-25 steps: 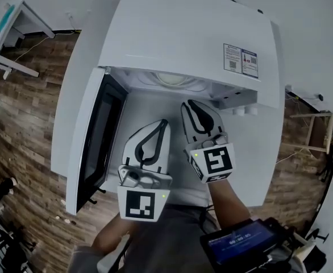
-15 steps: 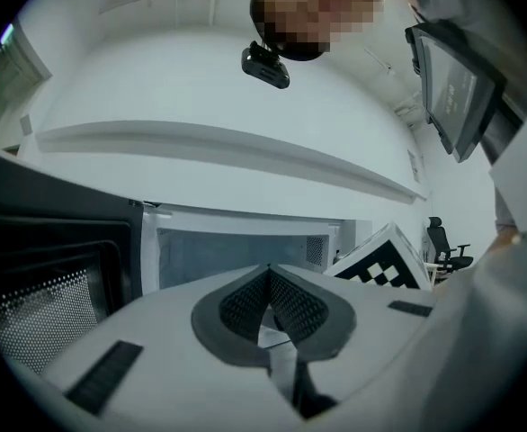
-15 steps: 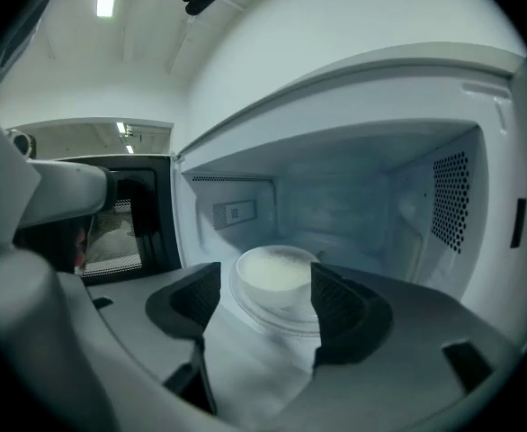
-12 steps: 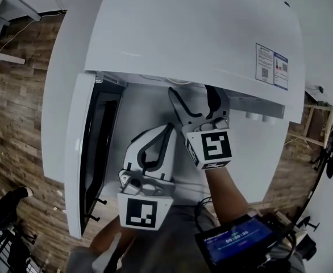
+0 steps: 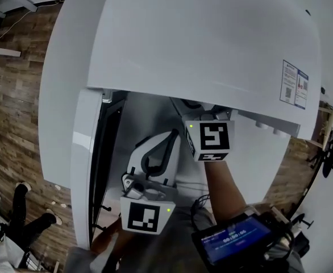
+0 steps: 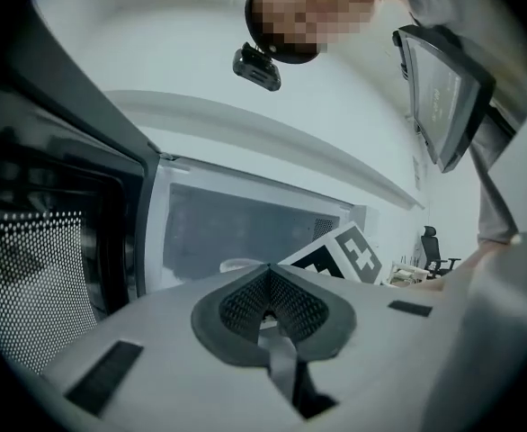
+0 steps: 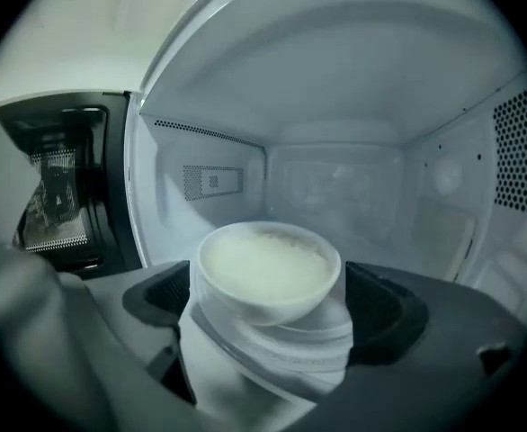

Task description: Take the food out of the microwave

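Right gripper [image 7: 272, 322], inside the microwave [image 5: 200, 38], has just been opening its jaws wide around the rice bowl [image 7: 263, 268], no grip yet, so grasping looks next; left gripper [image 6: 268, 318] waits near, closed and empty.

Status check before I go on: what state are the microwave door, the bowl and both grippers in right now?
Microwave door: swung wide open.
Bowl: upright inside the cavity, filled with white rice, not gripped.
Right gripper: jaws have just been opening and now stand wide, with the bowl between them.
Left gripper: jaws together, empty, outside the cavity.
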